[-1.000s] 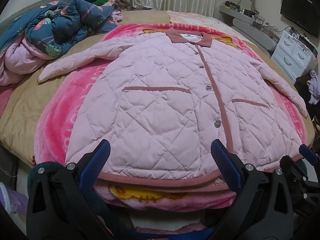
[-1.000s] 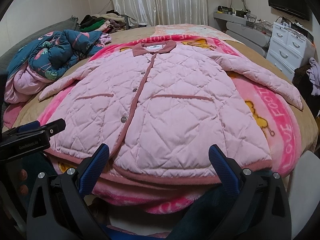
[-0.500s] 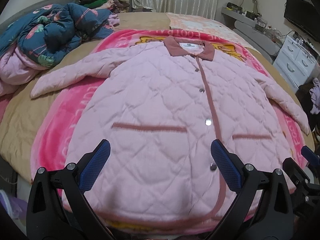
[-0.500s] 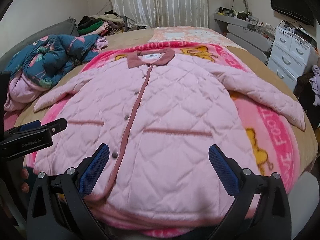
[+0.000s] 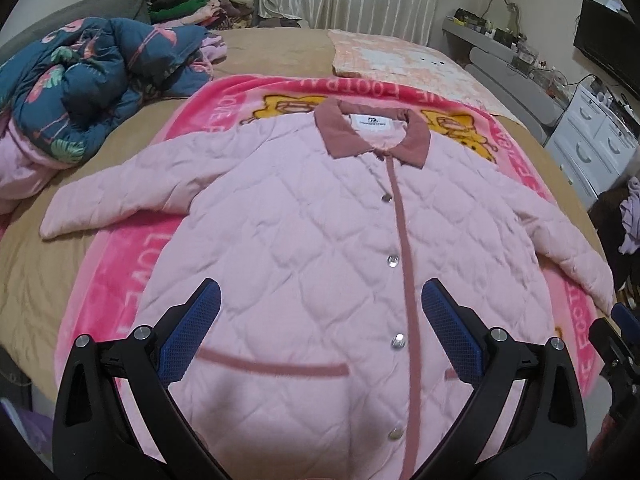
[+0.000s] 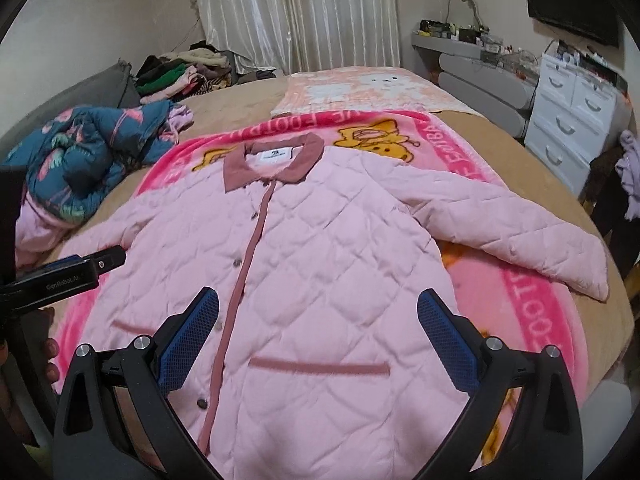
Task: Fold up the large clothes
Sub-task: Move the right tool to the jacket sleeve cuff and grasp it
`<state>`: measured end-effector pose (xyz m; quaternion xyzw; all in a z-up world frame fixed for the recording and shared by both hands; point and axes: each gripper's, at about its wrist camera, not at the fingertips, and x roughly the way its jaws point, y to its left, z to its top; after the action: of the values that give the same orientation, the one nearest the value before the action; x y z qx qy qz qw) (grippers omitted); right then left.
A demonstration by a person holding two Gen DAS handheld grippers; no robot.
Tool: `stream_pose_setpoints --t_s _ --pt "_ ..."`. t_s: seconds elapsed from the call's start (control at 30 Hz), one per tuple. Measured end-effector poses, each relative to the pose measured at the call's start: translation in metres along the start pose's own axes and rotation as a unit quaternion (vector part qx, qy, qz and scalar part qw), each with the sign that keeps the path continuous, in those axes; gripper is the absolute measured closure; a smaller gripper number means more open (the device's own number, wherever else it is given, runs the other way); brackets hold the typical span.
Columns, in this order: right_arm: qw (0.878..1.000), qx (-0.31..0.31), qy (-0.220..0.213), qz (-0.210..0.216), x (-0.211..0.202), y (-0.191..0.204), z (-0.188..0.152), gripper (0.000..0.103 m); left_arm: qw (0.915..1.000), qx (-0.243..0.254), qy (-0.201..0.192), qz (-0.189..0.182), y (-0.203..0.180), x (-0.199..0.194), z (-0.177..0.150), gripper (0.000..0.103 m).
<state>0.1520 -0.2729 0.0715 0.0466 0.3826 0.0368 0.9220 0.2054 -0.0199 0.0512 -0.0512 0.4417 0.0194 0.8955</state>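
A pink quilted jacket (image 5: 304,248) (image 6: 328,272) with a dusty-rose collar lies flat and buttoned on a bright pink blanket (image 5: 120,264) (image 6: 532,296) on the bed, both sleeves spread outward. My left gripper (image 5: 320,320) hovers over its lower left front, open, with nothing between the blue pads. My right gripper (image 6: 318,320) hangs open over the lower right front, above the pocket trim. The left gripper's body (image 6: 64,280) shows at the left edge of the right wrist view, with a person's fingers under it. The hem lies below both views.
A crumpled dark blue flamingo-print quilt (image 5: 92,88) (image 6: 88,156) lies at the bed's left. Folded clothes (image 6: 180,72) are stacked at the far left corner. A peach blanket (image 6: 368,92) covers the far end. White drawers (image 6: 576,116) and a grey shelf stand at the right.
Both grippers have moved forward and up over the jacket, from its hem at the bed's edge to above its pockets. Both stayed open.
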Motion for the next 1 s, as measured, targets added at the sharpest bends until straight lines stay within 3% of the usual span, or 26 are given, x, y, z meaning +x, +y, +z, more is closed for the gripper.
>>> stream_pose_setpoints --t_s 0.27,0.63,0.83,1.0 --pt "0.999 0.047 -0.003 -0.012 0.021 -0.046 0.027 0.004 0.9999 0.011 0.011 -0.002 -0.028 0.033 0.033 0.009" --pt "0.988 0.134 -0.002 -0.074 0.048 -0.141 0.038 0.004 0.9983 0.048 0.03 -0.015 -0.077 0.082 0.061 0.009" --pt "0.976 0.184 -0.001 -0.113 0.06 -0.192 0.029 0.004 0.9958 0.073 0.045 -0.031 -0.109 0.108 0.067 0.009" --pt "0.96 0.242 0.01 -0.141 0.074 -0.24 0.015 0.004 0.993 0.088 0.067 -0.041 -0.139 0.138 0.068 0.009"
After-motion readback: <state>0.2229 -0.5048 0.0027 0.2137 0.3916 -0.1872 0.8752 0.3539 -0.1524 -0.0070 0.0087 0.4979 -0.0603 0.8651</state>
